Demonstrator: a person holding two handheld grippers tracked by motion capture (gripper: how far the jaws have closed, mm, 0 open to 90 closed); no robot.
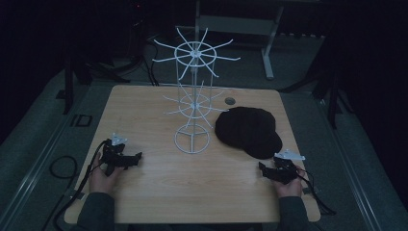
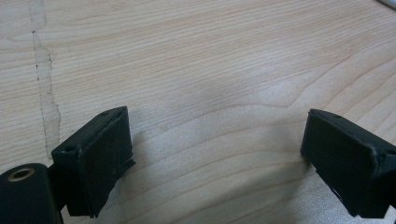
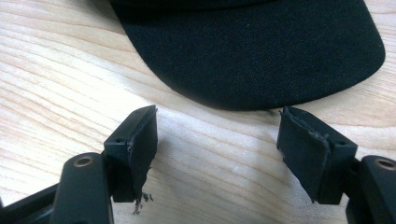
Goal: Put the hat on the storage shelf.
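Observation:
A black cap [image 1: 248, 131] lies flat on the wooden table [image 1: 159, 187], right of centre, its brim [image 3: 261, 56] toward the front edge. A white wire rack [image 1: 193, 96] with two tiers of radiating hooks stands at the table's middle. My right gripper [image 1: 265, 169] rests near the front right, just short of the brim, jaws open and empty; the right gripper view has the brim edge just beyond the fingertips [image 3: 140, 140]. My left gripper [image 1: 134, 159] sits at the front left, open over bare wood [image 2: 210, 70], nothing between its jaws.
A round grommet hole [image 1: 230, 101] sits near the table's back edge. Cables [image 1: 62, 168] trail off the left side onto the floor. A table leg frame [image 1: 269, 53] stands behind. The room around is dark.

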